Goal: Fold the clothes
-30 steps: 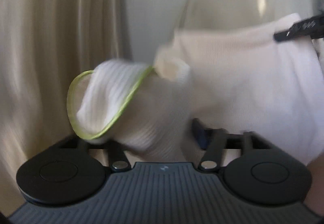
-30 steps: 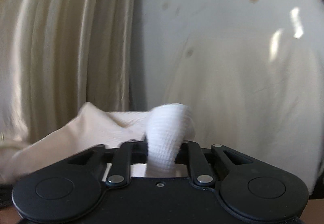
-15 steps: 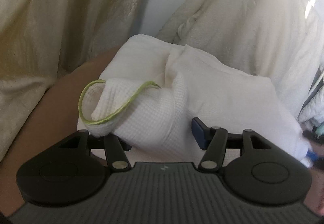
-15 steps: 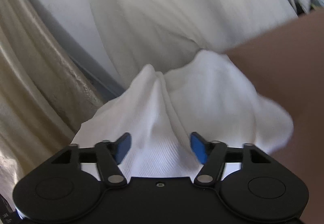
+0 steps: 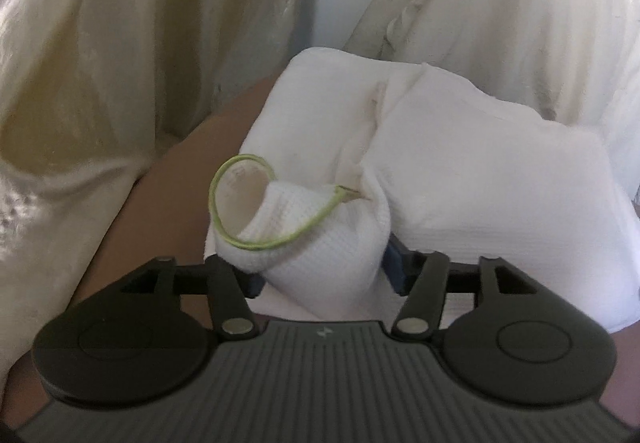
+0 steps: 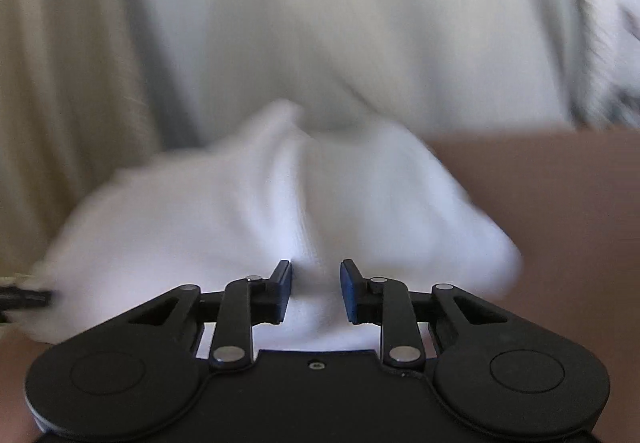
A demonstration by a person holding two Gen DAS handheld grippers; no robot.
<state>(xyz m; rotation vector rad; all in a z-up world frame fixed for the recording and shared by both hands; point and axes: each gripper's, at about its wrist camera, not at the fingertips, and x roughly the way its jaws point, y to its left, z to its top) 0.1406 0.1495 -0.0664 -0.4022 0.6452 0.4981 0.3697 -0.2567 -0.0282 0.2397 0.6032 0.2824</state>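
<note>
On the brown bench (image 5: 168, 179), your left gripper (image 5: 320, 275) jaws hold the white garment's (image 5: 460, 171) green-trimmed cuff (image 5: 248, 211), right gripper (image 6: 316, 285) jaws closing around a ridge: next, fold over.

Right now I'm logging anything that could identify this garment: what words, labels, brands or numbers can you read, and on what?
No readable words or numbers.
Small pale emblem on the left tongs housing: a mark, not letters.
Faint print inside the green-edged cuff of the white garment: too blurred to read.
Right wrist view: motion-blurred, no text.
</note>
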